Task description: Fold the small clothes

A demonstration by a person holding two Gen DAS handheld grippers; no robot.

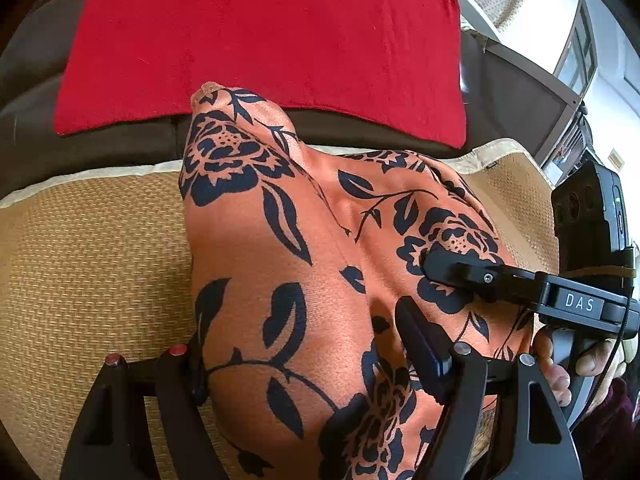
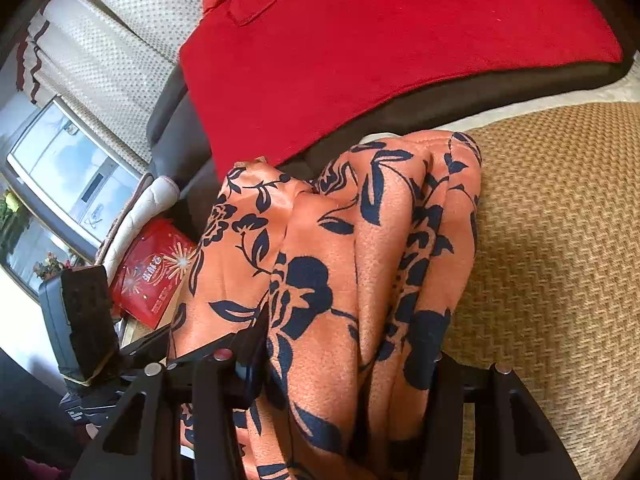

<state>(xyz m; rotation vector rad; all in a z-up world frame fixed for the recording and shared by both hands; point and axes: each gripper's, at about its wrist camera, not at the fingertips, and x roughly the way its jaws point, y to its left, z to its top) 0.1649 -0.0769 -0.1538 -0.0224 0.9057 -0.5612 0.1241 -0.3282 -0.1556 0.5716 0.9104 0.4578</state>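
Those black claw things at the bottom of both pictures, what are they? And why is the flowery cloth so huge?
They are grabbing tools. A person holds one in each hand, and each tool has two black fingers that pinch like tongs. A small camera sits on each tool and looks forward along its fingers, so there are two pictures: one from the left tool, one from the right.

The cloth is orange with dark flowers. It looks huge only because it hangs right in front of the cameras. Cloth lies between the fingers of both the left gripper and the right gripper, so both seem to be holding it up.

In the left picture you can also see the right tool and the person's hand on it.

Below is a woven tan mat, and behind it a red blanket.
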